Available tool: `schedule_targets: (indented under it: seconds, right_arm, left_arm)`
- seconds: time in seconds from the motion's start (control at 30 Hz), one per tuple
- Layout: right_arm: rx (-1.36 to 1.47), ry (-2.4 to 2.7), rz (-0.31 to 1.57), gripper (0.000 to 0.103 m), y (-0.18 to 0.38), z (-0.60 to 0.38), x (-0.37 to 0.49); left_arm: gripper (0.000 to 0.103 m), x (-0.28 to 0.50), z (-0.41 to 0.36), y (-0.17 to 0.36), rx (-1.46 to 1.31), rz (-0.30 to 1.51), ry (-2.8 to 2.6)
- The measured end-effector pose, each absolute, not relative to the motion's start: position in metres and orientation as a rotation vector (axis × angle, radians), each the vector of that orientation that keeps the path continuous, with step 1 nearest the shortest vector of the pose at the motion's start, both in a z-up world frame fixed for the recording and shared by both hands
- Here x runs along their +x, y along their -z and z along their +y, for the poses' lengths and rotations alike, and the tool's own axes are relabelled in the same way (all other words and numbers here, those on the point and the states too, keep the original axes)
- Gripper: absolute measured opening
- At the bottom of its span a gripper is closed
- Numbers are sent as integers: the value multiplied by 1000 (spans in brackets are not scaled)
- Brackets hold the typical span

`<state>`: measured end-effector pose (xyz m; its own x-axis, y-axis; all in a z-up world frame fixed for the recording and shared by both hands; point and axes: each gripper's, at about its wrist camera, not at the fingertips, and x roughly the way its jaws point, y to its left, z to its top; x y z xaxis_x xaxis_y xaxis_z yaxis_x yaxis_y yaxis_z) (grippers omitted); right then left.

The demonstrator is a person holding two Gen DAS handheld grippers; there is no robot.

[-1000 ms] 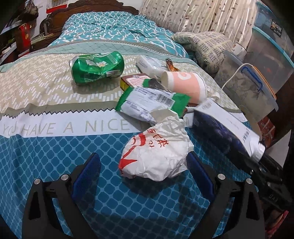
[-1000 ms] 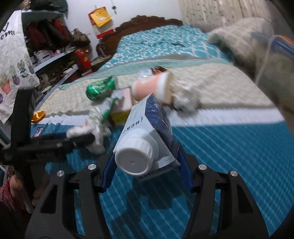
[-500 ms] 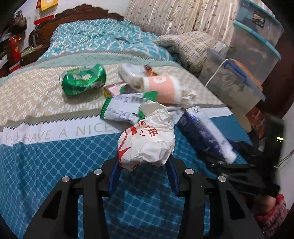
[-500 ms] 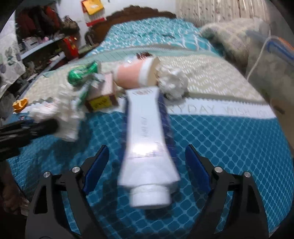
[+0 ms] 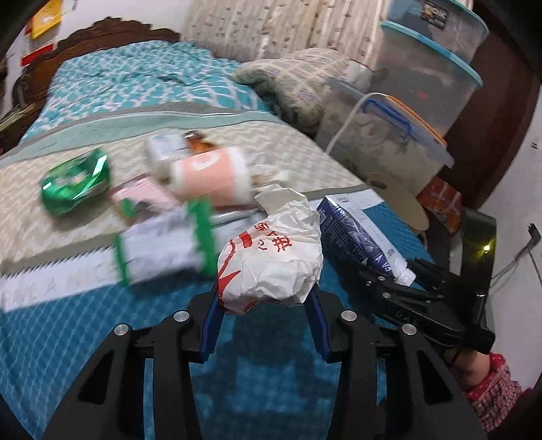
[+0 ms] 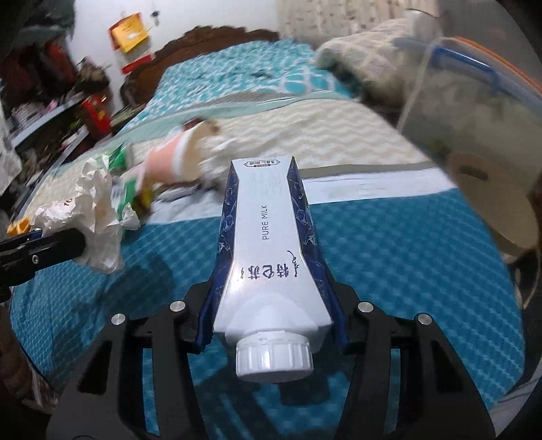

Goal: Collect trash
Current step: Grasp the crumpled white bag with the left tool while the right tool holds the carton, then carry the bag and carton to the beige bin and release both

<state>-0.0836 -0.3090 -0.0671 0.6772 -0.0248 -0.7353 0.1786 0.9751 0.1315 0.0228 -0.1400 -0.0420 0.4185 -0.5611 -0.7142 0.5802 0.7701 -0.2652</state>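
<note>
Left gripper (image 5: 264, 325) is now clamping the crumpled wrapper (image 5: 271, 260), lifting it off the bed (image 5: 84, 338). Right gripper (image 6: 271, 325), jaws closing, is pinching the milk carton (image 6: 267, 243) it released moments ago. Both pieces are ready for binning.

Left wrist view: mounted behind left gripper (image 5: 264, 321), faced forward and downward along the fingers across the bed (image 5: 84, 338) toward the headboard (image 5: 111, 30); very close on crumpled paper wrapper (image 5: 271, 264) between the blue pads; fisheye, wide.

Right wrist view: mounted behind right gripper (image 6: 271, 325), likewise aimed forward and down over the same bed toward the headboard; very close on milk carton (image 6: 267, 243), cap nearest the lens.

Shared ground: teal quilt, wrapper (image 6: 91, 216), carton (image 5: 359, 237), pink cup (image 5: 210, 176), clear storage bin (image 5: 389, 142). Right gripper (image 5: 416, 287) caught at right edge of left view; left gripper seen in part at left edge of right view.
</note>
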Motion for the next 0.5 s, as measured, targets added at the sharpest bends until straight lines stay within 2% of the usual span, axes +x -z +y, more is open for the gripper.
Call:
schedule_targets:
  seconds: [0.5]
  right_arm:
    - [480,313,763,55,64,-460,-97]
  left_arm:
    - [42,65,-313,53,80,988,950]
